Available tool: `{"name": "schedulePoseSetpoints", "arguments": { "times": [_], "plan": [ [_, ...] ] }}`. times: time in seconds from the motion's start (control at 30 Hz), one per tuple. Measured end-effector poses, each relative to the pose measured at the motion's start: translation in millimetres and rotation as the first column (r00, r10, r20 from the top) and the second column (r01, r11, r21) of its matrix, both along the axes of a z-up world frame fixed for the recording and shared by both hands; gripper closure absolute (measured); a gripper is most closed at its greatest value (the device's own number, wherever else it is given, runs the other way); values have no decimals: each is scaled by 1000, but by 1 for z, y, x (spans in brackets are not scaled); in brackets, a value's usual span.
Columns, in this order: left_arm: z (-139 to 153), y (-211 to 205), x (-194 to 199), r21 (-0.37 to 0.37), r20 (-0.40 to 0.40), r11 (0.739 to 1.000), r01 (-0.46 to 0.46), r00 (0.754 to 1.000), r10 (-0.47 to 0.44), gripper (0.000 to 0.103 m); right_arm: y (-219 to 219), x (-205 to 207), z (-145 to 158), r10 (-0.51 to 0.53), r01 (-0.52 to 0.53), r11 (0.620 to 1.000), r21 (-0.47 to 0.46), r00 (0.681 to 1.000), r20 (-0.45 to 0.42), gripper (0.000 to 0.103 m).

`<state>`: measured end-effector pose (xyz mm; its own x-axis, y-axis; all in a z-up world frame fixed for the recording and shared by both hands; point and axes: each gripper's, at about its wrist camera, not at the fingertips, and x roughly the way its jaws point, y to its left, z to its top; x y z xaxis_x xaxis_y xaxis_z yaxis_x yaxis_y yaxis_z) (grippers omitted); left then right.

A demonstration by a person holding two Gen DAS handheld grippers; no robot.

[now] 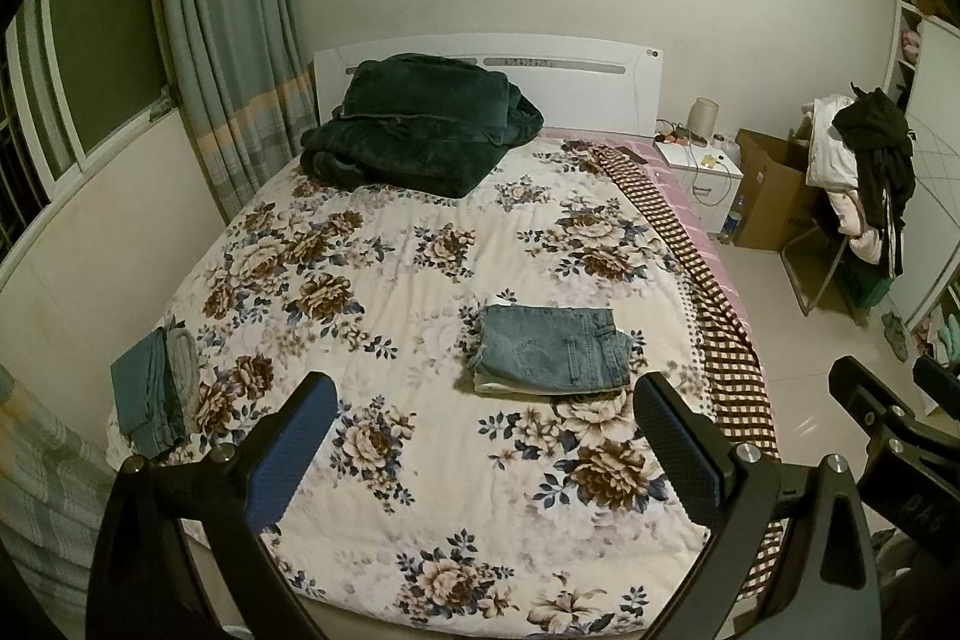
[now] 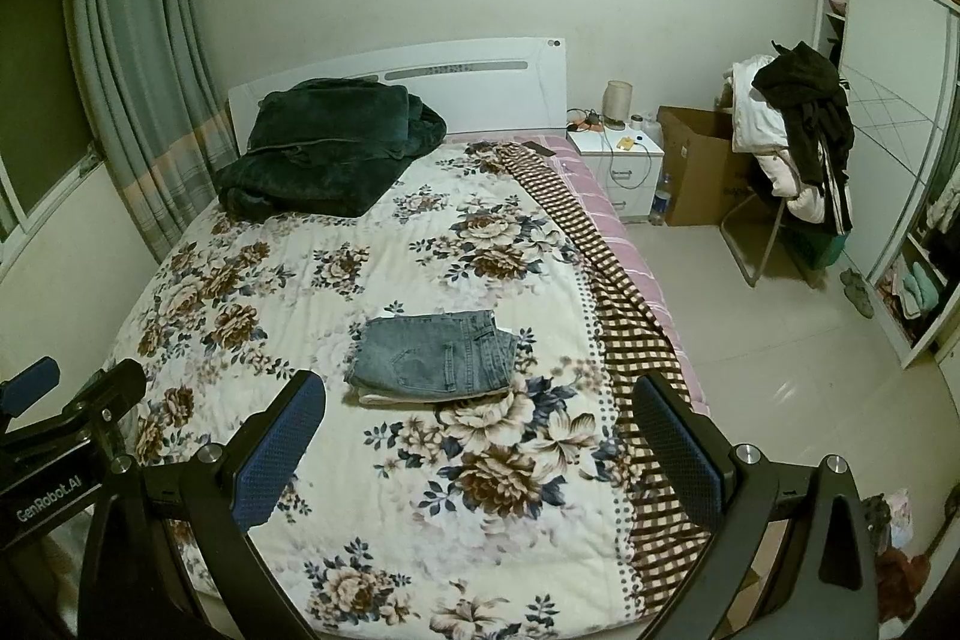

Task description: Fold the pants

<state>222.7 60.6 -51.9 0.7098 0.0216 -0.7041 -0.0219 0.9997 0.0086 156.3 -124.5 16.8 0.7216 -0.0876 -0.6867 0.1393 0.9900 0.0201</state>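
Observation:
A pair of blue denim pants (image 1: pixel 549 349) lies folded into a flat rectangle on the floral bedspread (image 1: pixel 420 460), right of the bed's middle; it also shows in the right wrist view (image 2: pixel 435 355). My left gripper (image 1: pixel 486 436) is open and empty, held above the near part of the bed, short of the pants. My right gripper (image 2: pixel 480 436) is open and empty too, also short of the pants. The right gripper's body shows at the right edge of the left wrist view (image 1: pixel 888 418), and the left gripper's at the left edge of the right wrist view (image 2: pixel 66 412).
A dark green blanket (image 1: pixel 414 124) is piled by the headboard. Folded blue-grey clothes (image 1: pixel 153 388) lie at the bed's left edge. A checked cloth (image 1: pixel 708 280) runs along the right edge. A nightstand (image 1: pixel 699 172), cardboard box (image 1: pixel 768 190) and clothes-laden chair (image 1: pixel 858 184) stand to the right.

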Motion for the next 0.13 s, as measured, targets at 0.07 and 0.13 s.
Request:
{"name": "schedulePoseSetpoints", "arguments": {
  "times": [0.07, 0.13],
  "plan": [
    [3, 1, 1, 3, 3, 1000, 0, 1000, 0, 2, 0, 0, 0, -1, 1, 1000, -1, 1000, 0, 0],
    [3, 1, 1, 2, 2, 1000, 1, 1000, -1, 2, 0, 0, 0, 0, 0, 1000, 1, 1000, -2, 0]
  ]
}}
